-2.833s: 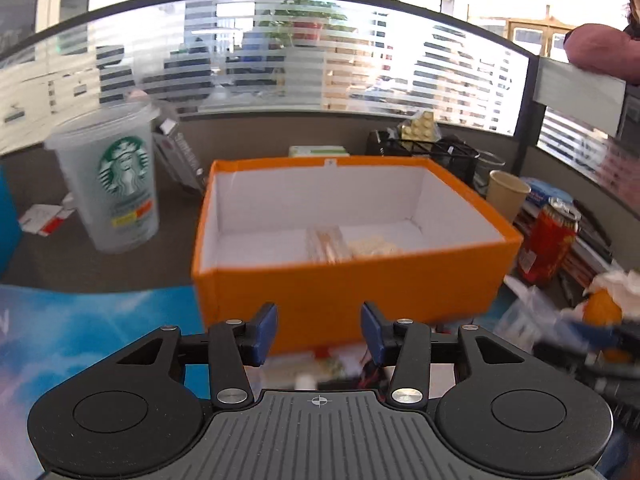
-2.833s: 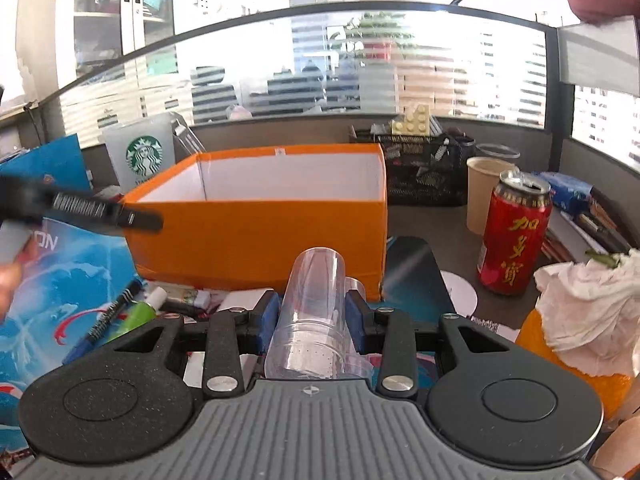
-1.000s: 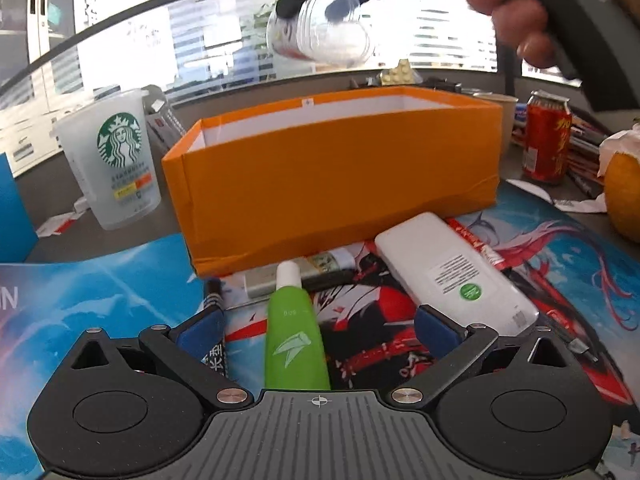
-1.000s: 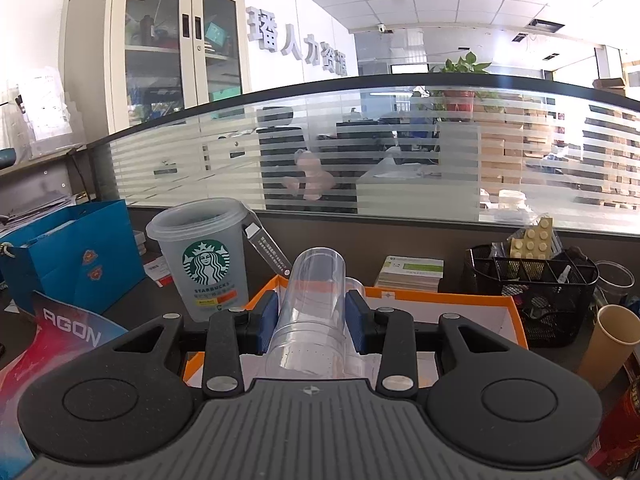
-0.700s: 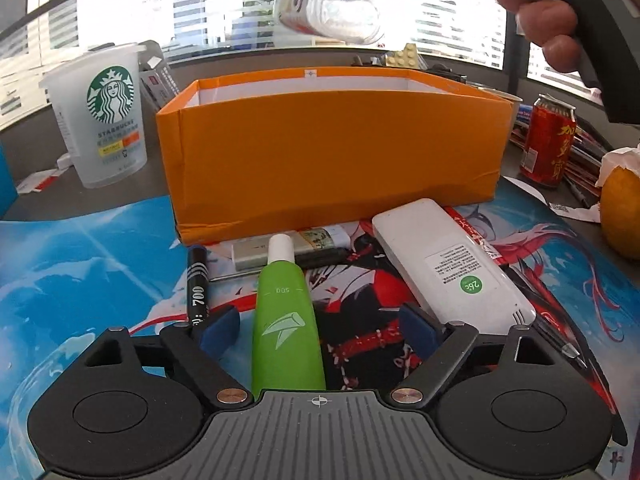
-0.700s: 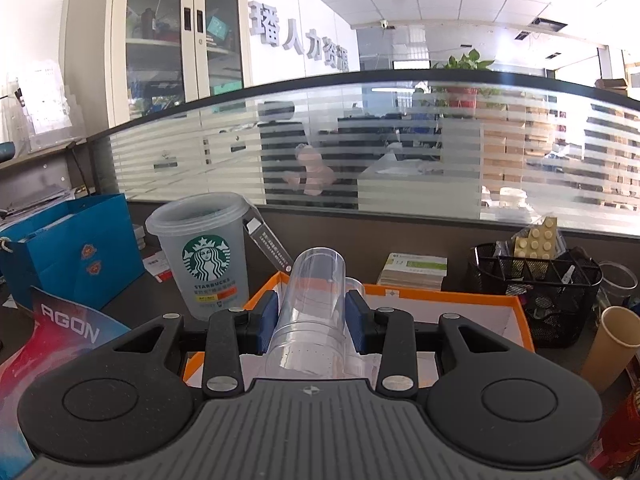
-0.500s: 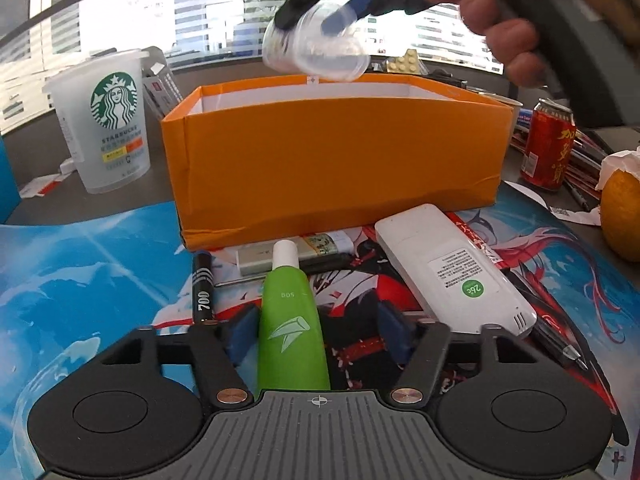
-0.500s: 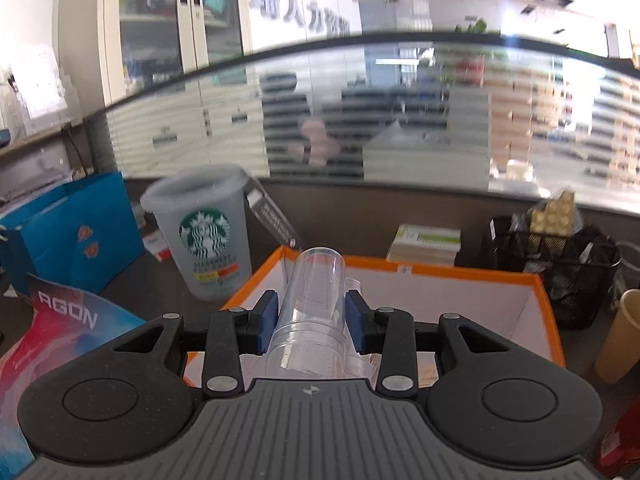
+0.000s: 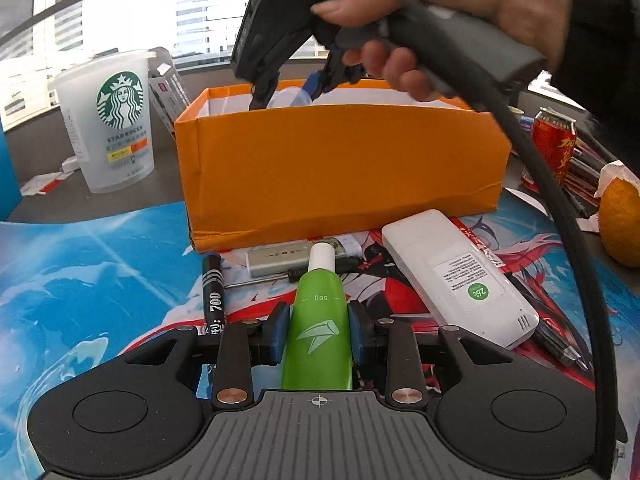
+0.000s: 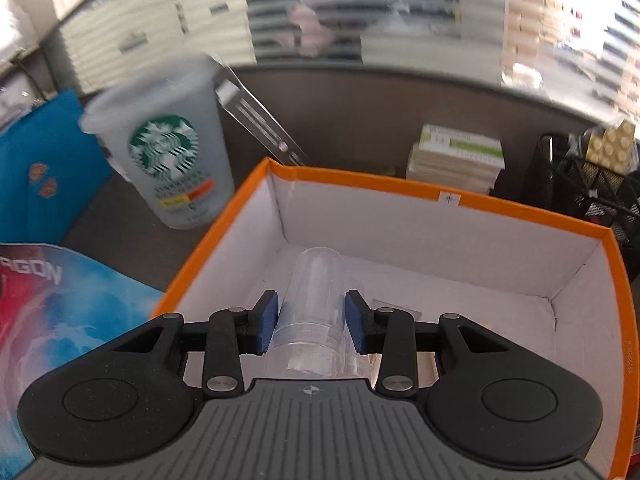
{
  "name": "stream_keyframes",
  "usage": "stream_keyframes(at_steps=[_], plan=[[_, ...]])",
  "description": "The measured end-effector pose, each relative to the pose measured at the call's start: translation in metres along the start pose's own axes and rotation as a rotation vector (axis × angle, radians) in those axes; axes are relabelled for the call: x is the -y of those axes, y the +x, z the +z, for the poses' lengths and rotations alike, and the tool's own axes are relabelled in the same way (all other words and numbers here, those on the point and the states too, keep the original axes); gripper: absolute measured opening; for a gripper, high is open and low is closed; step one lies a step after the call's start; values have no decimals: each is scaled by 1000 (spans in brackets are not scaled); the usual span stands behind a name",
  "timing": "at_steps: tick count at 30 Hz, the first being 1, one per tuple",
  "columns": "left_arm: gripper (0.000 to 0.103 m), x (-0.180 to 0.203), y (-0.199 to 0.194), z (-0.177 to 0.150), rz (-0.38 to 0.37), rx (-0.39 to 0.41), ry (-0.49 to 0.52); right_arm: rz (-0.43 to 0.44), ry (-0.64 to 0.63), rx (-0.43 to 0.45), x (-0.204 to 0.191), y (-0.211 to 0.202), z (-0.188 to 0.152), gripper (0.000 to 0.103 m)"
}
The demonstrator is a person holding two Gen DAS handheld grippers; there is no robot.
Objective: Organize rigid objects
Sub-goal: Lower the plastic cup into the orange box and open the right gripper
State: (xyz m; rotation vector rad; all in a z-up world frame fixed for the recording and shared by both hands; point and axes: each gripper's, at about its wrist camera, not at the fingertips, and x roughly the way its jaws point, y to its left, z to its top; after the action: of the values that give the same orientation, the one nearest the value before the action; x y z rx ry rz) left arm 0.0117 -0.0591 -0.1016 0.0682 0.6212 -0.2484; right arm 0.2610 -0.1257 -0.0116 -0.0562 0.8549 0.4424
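My left gripper (image 9: 318, 330) is shut on a green tube (image 9: 318, 322) with a white cap, which lies on the printed mat in front of the orange box (image 9: 340, 168). My right gripper (image 10: 311, 322) is tilted down inside the orange box (image 10: 440, 196), with its blue pads just apart from a clear plastic cup (image 10: 314, 292) lying between them. In the left wrist view the right gripper (image 9: 298, 88) dips over the box's far rim with the cup (image 9: 284, 98) showing.
On the mat lie a white remote (image 9: 456, 276), a black marker (image 9: 213, 288), a silver stick (image 9: 280, 256) and pens. A Starbucks cup (image 9: 110, 120) stands left of the box, a red can (image 9: 554, 144) and an orange (image 9: 620, 228) right. A black mesh basket (image 10: 588, 184) stands behind.
My left gripper has closed on the green tube. My right gripper has tilted down into the orange box with the clear cup, and its pads have opened slightly off the cup.
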Motion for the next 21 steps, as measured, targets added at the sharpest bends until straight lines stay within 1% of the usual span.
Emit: stream_keyframes(at_steps=[3,7,10,13,14,15,16,21], plan=[[28,0,1,2,-8,-4,-13,9,17,-61,-3,16,8,34],[28,-1,3,4,-6,-3,-23,-4,17,-110,-10,36,14,35],[28,-4,3,4,-12,-2,-31,-21,19,-114,-13,38,18,35],[28,-5,3,4,-14,1,-26,-29,14,-144,-15,41,17,36],[28,-6,3,4,-15,2,-25,-27,20,-159,-14,43,15,37],[28,-6,2,4,-16,3,-24,-27,29,-175,-13,46,12,40],[28,-6,2,4,-17,3,-24,-32,33,-174,-12,48,10,44],[28,-8,2,4,-23,-1,-31,-5,56,-160,-6,44,6,45]])
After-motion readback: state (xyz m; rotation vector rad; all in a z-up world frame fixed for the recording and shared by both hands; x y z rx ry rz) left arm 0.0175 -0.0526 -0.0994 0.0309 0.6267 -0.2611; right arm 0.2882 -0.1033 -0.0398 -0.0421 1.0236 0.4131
